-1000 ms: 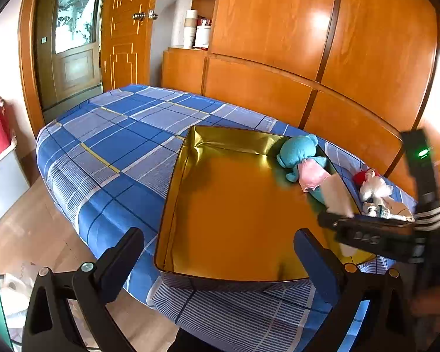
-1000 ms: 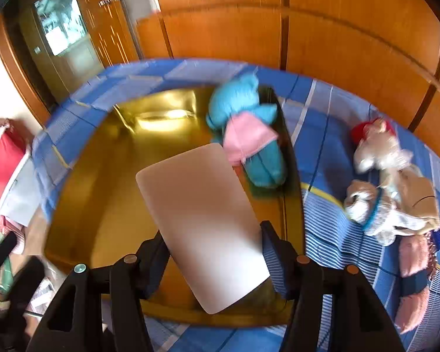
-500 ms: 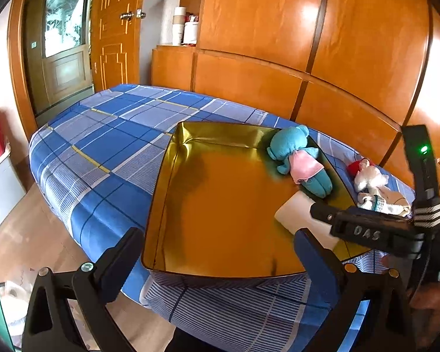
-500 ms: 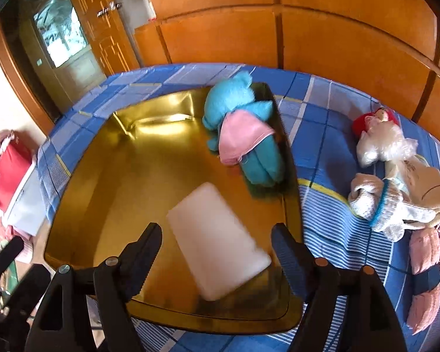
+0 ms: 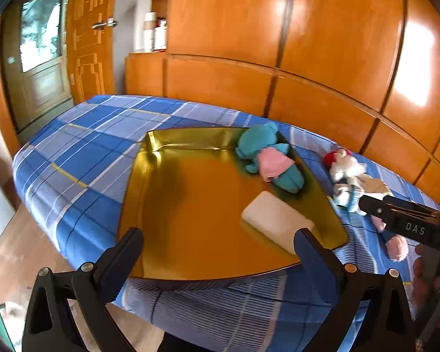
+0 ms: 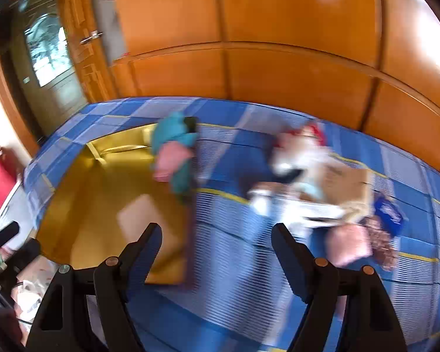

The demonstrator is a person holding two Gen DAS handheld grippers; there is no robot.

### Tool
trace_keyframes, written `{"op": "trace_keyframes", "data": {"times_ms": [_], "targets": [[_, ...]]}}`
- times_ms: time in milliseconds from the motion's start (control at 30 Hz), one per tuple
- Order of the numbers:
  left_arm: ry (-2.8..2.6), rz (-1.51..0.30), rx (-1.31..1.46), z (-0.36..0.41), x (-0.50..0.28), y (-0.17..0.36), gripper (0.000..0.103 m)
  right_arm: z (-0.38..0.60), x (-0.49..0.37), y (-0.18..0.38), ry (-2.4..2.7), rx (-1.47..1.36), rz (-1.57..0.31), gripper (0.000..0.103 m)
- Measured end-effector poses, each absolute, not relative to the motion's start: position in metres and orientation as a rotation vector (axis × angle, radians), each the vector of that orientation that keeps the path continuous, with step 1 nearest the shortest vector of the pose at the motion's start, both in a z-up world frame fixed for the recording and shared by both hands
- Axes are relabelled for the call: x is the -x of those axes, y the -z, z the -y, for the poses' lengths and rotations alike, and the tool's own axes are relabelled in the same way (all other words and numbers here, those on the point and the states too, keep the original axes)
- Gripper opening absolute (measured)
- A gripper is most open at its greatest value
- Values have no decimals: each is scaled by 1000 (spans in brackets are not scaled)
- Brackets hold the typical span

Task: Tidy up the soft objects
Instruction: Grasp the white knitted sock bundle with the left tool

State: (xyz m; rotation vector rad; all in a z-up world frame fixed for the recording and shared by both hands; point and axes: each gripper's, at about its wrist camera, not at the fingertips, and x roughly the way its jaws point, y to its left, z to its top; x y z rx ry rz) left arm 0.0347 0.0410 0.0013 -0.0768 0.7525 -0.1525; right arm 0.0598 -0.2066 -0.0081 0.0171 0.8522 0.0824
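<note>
Blue plaid bedspread (image 5: 82, 158) carries a gold tray (image 5: 190, 205) holding a white sponge (image 5: 275, 220); both tongs spread, empty.

Both wrist views look down, sharing the gold tray (image 5: 161, 152).

left gripper (image 5: 220, 252) tilted down, jaws wide apart and holding nothing, right gripper (image 6: 217, 243) also angled down, jaws just opened up, nothing between them, blurry view
</note>
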Motion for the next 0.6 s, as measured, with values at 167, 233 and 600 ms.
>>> {"op": "trace_keyframes", "data": {"times_ms": [167,233,600], "targets": [[265,-730,37,-12,-38,-16,103,279,-54,2,48,-37,-859,78],[314,-722,18,4,-41,-23,103,311,-53,0,101,-60,-857,78],[553,-908,63,112,-93,-34,102,426,-48,18,276,-307,-836,78]]}}
